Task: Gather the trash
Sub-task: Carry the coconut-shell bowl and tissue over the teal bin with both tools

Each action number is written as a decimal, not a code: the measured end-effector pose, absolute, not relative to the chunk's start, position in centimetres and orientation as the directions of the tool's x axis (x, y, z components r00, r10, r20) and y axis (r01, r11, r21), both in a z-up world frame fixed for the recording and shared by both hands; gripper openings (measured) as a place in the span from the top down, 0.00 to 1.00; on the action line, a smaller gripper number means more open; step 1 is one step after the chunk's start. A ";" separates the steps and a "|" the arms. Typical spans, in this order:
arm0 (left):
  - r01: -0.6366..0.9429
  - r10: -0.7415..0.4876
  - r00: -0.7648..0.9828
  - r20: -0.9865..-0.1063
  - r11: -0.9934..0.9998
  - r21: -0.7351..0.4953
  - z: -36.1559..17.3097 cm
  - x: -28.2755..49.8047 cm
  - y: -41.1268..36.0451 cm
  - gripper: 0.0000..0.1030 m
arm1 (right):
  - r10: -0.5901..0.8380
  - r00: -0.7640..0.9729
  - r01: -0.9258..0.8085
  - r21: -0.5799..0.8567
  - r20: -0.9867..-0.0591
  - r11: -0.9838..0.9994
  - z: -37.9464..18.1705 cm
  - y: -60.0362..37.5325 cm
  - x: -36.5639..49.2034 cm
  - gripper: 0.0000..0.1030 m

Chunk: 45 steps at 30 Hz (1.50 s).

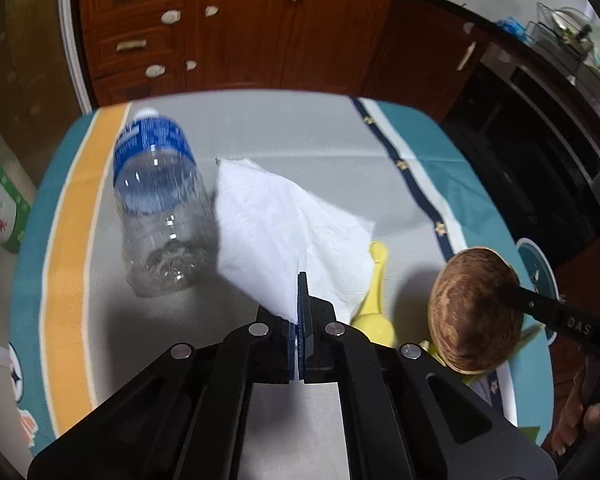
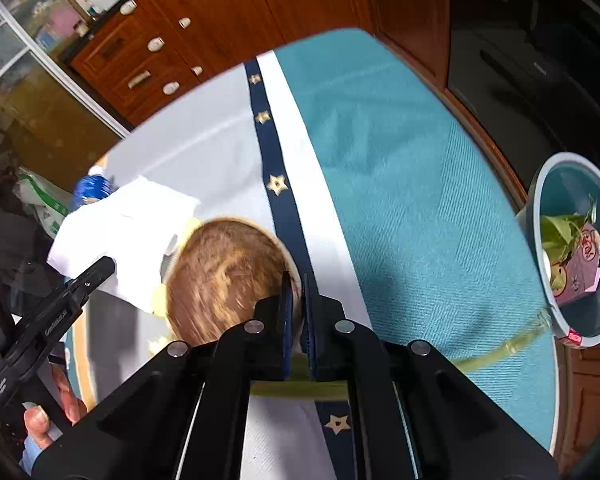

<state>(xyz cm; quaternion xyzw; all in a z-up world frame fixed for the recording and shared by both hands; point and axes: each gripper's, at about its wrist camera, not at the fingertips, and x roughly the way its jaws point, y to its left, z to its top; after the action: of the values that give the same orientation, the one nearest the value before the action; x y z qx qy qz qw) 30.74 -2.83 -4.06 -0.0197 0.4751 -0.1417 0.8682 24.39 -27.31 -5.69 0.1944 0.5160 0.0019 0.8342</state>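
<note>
My left gripper [image 1: 299,312] is shut on a corner of a white paper napkin [image 1: 284,232], which hangs lifted above the table; the napkin also shows in the right wrist view [image 2: 128,220]. An empty plastic bottle [image 1: 160,208] with a blue label lies left of the napkin. My right gripper [image 2: 298,304] is shut on the rim of a brown wooden bowl [image 2: 224,276] and holds it tilted over the table; the bowl also shows in the left wrist view [image 1: 472,312]. A yellow scoop [image 1: 374,300] lies under the napkin's edge. A teal bin [image 2: 540,200] holding trash stands beyond the table's right edge.
The table carries a cloth [image 2: 400,200] of teal, grey, orange and a navy star stripe. Brown cabinets [image 1: 240,32] stand behind it. A dark oven [image 2: 540,60] is at the right. A green and white bag [image 1: 0,200] sits off the left edge.
</note>
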 end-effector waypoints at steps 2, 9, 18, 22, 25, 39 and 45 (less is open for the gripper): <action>0.248 -0.278 0.521 -0.807 0.954 -0.168 -2.7 30.1 -3.0 0.99 | 0.206 0.487 0.187 0.332 -0.849 0.925 -4.7 -27.3 24.0 0.95; 0.356 -0.331 0.561 -0.759 0.924 -0.141 2.3 27.2 -4.9 0.99 | 0.208 0.559 0.171 0.357 -0.803 0.918 -1.0 -27.9 22.4 0.95; 0.506 -0.433 0.555 -0.710 0.853 -0.125 7.0 24.1 -9.2 0.99 | 0.165 0.639 0.208 0.375 -0.752 0.903 3.0 -31.5 18.8 0.95; 0.560 -0.460 0.553 -0.695 0.822 -0.098 8.4 22.6 -11.9 0.99 | 0.139 0.667 0.246 0.392 -0.732 0.886 3.9 -34.4 16.6 0.95; 0.602 -0.484 0.542 -0.687 0.794 -0.085 9.3 21.3 -14.2 0.99 | 0.120 0.681 0.271 0.401 -0.722 0.875 4.3 -36.5 14.8 0.95; 0.738 -0.531 0.420 -0.736 0.672 -0.063 8.6 17.3 -25.2 0.99 | 0.033 0.713 0.399 0.444 -0.700 0.802 4.0 -45.5 7.9 0.94; 0.783 -0.532 0.360 -0.766 0.619 -0.062 7.2 16.4 -29.5 0.99 | -0.009 0.713 0.465 0.463 -0.702 0.755 3.0 -49.5 5.2 0.94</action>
<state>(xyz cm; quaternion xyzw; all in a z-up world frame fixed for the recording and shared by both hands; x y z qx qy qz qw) 16.43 -29.51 7.21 0.1591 0.3937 -0.4062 0.8091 5.24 -49.52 2.99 0.3224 0.3536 -0.1367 0.8674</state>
